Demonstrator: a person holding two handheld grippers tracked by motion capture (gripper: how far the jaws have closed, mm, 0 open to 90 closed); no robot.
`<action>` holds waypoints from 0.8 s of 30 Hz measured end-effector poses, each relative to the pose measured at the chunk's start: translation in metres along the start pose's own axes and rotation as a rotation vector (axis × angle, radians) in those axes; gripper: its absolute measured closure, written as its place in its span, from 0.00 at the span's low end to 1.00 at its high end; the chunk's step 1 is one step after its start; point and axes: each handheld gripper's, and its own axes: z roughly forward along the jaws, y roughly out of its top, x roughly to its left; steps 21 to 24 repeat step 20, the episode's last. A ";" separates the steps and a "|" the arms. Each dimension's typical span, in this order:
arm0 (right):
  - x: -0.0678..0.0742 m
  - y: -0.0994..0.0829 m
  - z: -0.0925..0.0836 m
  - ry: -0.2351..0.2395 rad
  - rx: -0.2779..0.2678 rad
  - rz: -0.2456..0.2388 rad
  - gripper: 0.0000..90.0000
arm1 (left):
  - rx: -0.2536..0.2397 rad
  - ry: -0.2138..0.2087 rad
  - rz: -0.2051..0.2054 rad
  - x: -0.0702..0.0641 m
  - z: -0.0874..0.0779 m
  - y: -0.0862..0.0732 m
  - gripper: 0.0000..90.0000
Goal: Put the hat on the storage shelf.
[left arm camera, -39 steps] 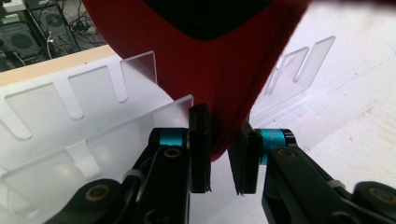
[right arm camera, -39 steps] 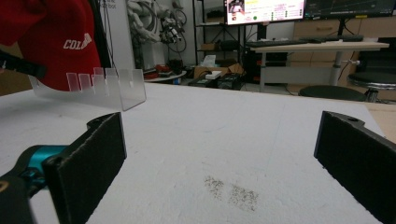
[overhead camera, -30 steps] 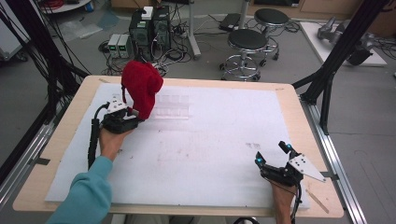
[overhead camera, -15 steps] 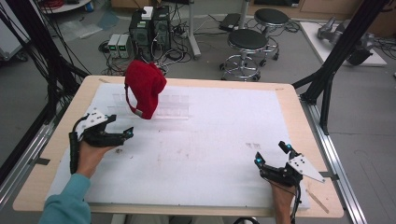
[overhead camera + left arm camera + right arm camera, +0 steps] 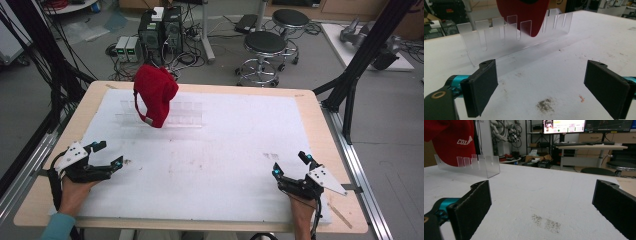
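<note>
A red cap [image 5: 155, 93] hangs on a clear slotted acrylic rack [image 5: 160, 114] at the table's back left. The cap [image 5: 524, 13] rises behind the rack [image 5: 511, 37] in the left gripper view, and the right gripper view shows the cap [image 5: 451, 140] with white lettering over the rack [image 5: 474, 166] far to the left. My left gripper [image 5: 108, 155] rests open at the table's front left, well short of the rack, with nothing between its pads [image 5: 482, 87]. At the front right my right gripper [image 5: 290, 164] is open and empty too, pads [image 5: 471, 207] wide apart.
A white mat [image 5: 225, 145] covers the wooden table [image 5: 320, 120]; it has smudges near both grippers. Black frame posts [image 5: 360, 60] stand at the table's right and left. Stools [image 5: 265, 50] and computer boxes [image 5: 160, 30] sit on the floor beyond the far edge.
My left gripper let go of the red cap, leaving it on the rack, and drew back toward the front left edge, opening. The right gripper stayed put.
</note>
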 end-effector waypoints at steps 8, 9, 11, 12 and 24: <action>0.000 0.000 0.001 -0.004 0.004 -0.012 0.01 | -0.047 0.012 0.001 -0.002 -0.004 -0.008 0.13; 0.001 0.000 0.001 -0.005 0.009 -0.007 0.01 | -0.054 0.013 -0.001 -0.003 -0.004 -0.009 0.13; 0.001 0.000 0.001 -0.006 0.009 -0.008 0.01 | -0.073 0.016 -0.004 -0.003 -0.006 -0.010 0.14; 0.001 0.000 0.001 -0.007 0.013 -0.009 0.01 | -0.079 0.015 -0.002 -0.003 -0.006 -0.010 0.14; 0.001 0.000 0.001 -0.013 0.011 -0.007 0.01 | -0.076 0.022 -0.008 -0.002 -0.006 -0.010 0.14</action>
